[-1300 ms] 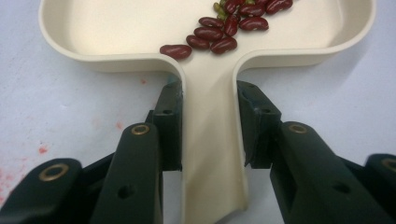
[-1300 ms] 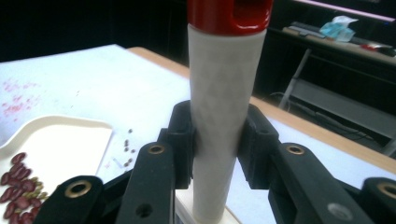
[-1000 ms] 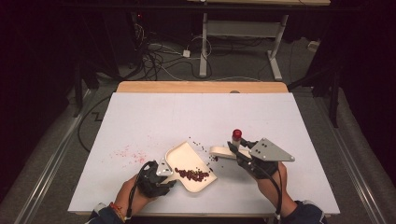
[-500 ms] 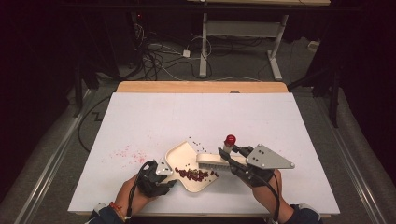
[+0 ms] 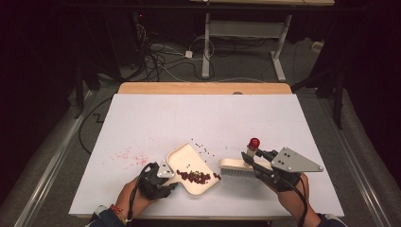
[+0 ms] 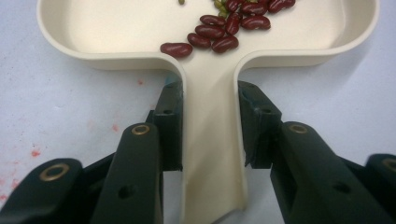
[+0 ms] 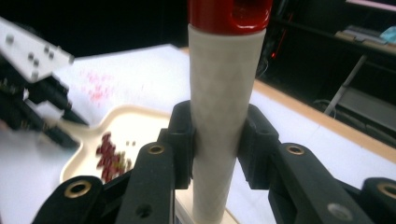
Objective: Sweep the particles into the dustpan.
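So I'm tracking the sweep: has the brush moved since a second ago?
Yes. The brush swung left to the dustpan mouth, then back right, leaving a gap.

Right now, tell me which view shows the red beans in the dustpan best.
The left gripper view: the red beans lie sharp and close in the dustpan, each bean separable. The high view shows them as a small dark cluster. The right gripper view shows a blurred reddish patch beside the brush handle.

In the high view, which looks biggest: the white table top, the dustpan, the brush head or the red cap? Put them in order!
1. white table top
2. dustpan
3. brush head
4. red cap
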The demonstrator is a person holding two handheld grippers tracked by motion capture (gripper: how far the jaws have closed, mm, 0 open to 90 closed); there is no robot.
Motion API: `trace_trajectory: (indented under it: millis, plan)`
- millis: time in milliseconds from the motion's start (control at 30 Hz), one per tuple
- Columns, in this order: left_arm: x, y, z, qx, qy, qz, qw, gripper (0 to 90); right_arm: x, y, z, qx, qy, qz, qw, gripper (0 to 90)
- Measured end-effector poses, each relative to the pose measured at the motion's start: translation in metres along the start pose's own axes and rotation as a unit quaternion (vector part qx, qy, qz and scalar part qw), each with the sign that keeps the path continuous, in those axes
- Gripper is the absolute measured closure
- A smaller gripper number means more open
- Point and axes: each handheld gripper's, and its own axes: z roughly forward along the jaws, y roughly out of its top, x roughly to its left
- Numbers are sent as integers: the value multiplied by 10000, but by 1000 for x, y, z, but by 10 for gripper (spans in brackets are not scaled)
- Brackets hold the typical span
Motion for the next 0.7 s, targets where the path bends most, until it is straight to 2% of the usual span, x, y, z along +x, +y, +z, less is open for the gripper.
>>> trace_trajectory:
  millis: [67,233,367,433,467,600,700]
  plan:
    - [0,0,0,7,14,2,10000,630,1,-1,-2,26,8,-35,10000,699]
    - [0,1,1,24,10,3,10000,629,9,-2,5,-3,270,59,9996,699]
    - [1,0,1,12,7,-6,10000,628,15,-1,13,-219,268,67,9994,699]
    - [1,0,1,1,6,-12,10000,628,14,-1,14,-384,409,169,9983,700]
    - [1,0,1,-3,-1,-17,10000,629,14,0,14,-384,482,209,9979,699]
    - [1,0,1,-4,-8,-25,10000,628,14,2,14,-333,441,119,9984,699]
    - [1,0,1,-1,-7,-40,10000,628,10,3,10,-387,422,189,9982,699]
